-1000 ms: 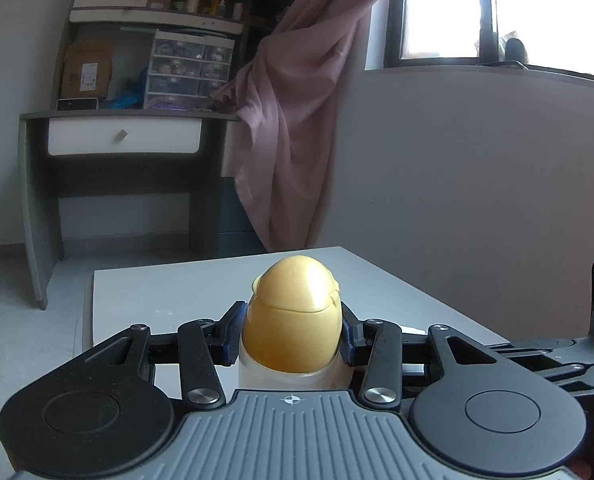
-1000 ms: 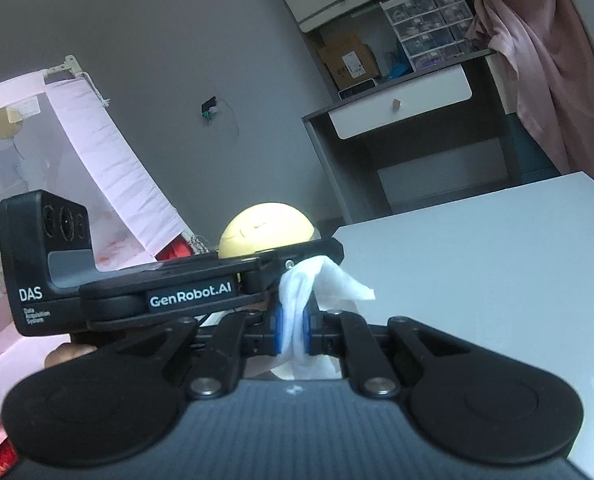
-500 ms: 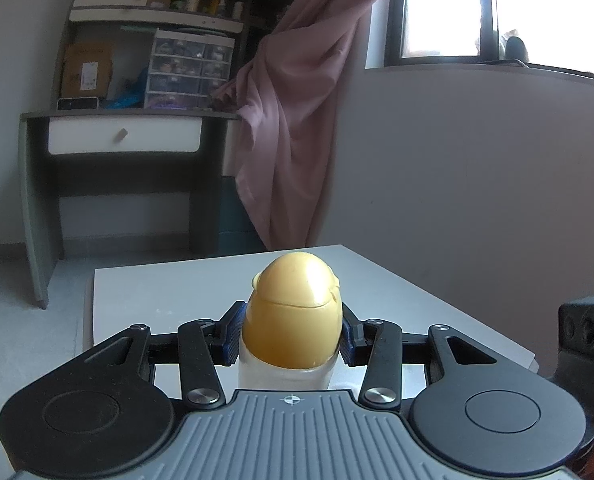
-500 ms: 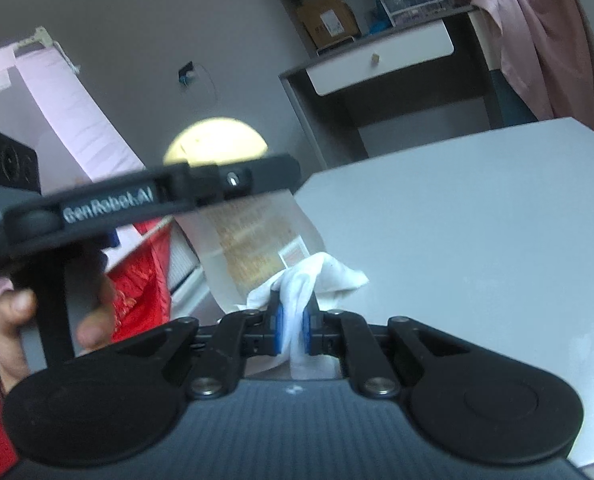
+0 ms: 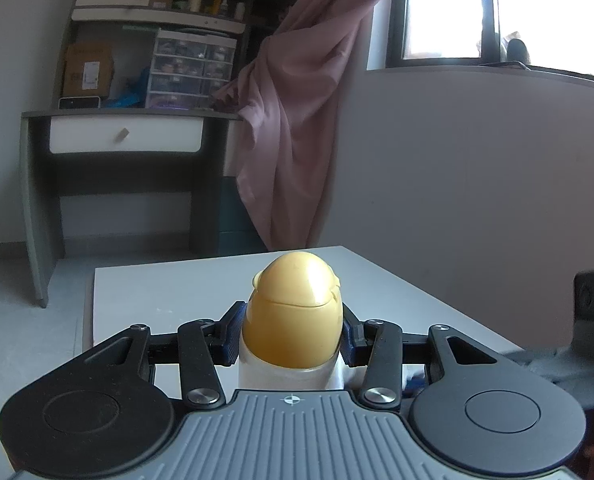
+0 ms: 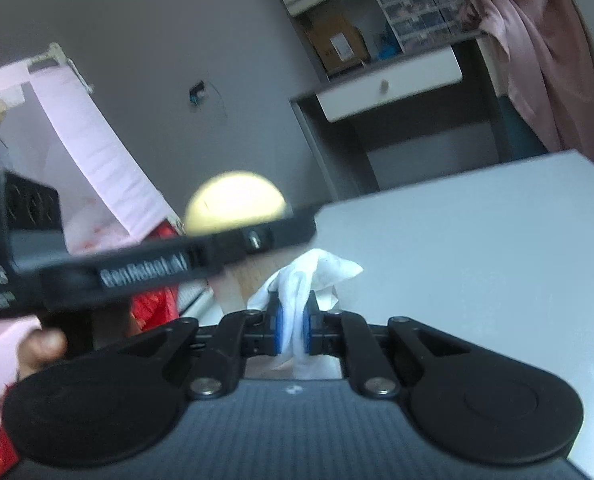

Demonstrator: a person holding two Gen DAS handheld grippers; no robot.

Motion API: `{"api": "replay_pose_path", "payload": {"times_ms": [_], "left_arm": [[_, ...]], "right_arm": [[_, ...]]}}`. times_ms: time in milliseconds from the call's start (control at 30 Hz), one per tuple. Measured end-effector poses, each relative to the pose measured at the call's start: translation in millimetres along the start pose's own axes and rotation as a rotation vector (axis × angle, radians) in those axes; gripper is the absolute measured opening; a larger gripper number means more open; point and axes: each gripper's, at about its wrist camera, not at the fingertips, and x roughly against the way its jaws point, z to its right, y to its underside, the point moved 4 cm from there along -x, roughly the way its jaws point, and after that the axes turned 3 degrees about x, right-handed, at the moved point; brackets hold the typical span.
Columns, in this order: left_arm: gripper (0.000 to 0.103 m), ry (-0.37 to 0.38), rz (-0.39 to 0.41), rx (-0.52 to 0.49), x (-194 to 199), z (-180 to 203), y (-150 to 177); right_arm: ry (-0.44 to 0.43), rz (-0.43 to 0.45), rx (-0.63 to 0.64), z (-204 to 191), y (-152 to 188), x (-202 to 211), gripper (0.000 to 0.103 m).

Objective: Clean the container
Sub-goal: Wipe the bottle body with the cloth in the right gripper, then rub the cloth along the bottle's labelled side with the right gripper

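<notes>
My left gripper (image 5: 293, 336) is shut on a container (image 5: 293, 320) with a rounded yellow cap and a pale clear body, held upright over the white table (image 5: 169, 292). In the right wrist view the yellow cap (image 6: 235, 204) shows above the left gripper's black body (image 6: 137, 268), and part of the container's labelled body (image 6: 253, 280) shows below it. My right gripper (image 6: 293, 324) is shut on a crumpled white tissue (image 6: 313, 276), which sits against the container's body just under the left gripper.
A grey desk with a white drawer (image 5: 125, 140) and stacked drawers stands across the room. A pink curtain (image 5: 297, 120) hangs by the window. A pink-and-white fabric frame (image 6: 97, 152) and red cloth (image 6: 153, 304) lie left of the table.
The right gripper with the tissue dropped down the container's side, then came back up toward the left gripper. The left gripper and container stayed still.
</notes>
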Motion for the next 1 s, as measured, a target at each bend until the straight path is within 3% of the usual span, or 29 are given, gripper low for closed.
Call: {"api": "replay_pose_path", "payload": {"times_ms": [300,700,1000], "left_arm": [[0.046,0.003,0.004,0.005,0,1,2],[0.046,0.007,0.031,0.014,1,-2,7],[0.046,0.016,0.032,0.022,2,-5,8]], "right_arm": [[-0.016,0.026,0.000,4,-4,0,0.010],[0.022,-0.075,-0.051,21,24,-21,0.010],[0.012,-0.057,-0.047,18,17,-17,0.010]]}}
